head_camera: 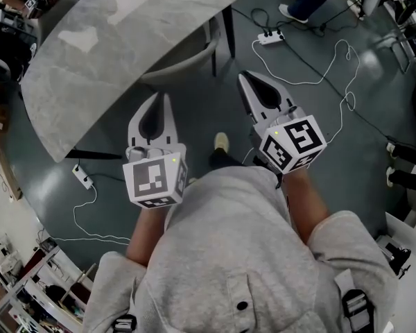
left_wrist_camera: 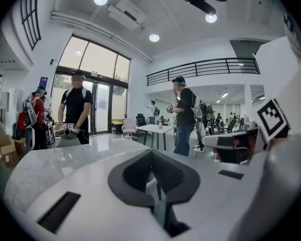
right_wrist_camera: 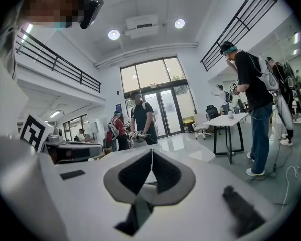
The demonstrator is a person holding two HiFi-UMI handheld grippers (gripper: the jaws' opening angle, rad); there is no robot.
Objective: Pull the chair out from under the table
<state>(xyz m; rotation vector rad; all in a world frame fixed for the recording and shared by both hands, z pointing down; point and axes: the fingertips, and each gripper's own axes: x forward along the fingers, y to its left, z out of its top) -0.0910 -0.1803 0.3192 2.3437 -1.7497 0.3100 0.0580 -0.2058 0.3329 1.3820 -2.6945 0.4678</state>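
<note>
The marble worktop [head_camera: 104, 54] fills the far left, and the left claw [head_camera: 162, 99] hovers just off its near edge, jaws together on nothing. The pale chair [head_camera: 191, 62] sits tucked under the worktop's right edge. Its curved back faces the person and runs along that edge. To its right, the right claw [head_camera: 244, 78] is likewise closed and empty, clear of the chair.

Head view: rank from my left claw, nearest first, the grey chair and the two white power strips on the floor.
1. Grey curved chair, just ahead of the left claw.
2. White power strip at lower left, on the floor.
3. White power strip at upper right, on the floor.
</note>
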